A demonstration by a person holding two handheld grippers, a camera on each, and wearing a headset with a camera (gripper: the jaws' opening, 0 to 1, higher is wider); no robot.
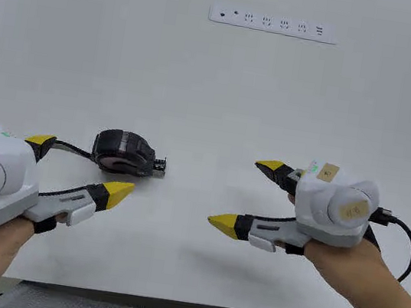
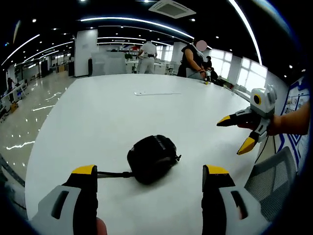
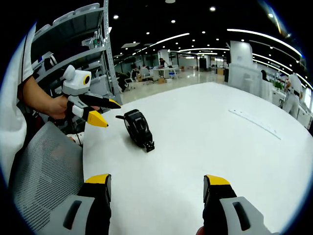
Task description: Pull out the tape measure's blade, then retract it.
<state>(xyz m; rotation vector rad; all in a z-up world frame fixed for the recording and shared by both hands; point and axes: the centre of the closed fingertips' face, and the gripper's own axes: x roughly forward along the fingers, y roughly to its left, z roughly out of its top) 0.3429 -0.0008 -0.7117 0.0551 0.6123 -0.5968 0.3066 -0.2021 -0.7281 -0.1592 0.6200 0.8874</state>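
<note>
Gaping at eight o'clock, the left gripper (image 1: 80, 165) is facing the tape measure (image 1: 123, 152), lying just ahead on the table (image 1: 276, 95), strap (image 1: 74, 150) end hiding behind one jaw; at four o'clock, the right gripper (image 1: 246, 194) is hanging released.

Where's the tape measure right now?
In the head view the tape measure lies on the white table, left of centre, just ahead of the open left claw. The right claw is well off to its right.
</note>
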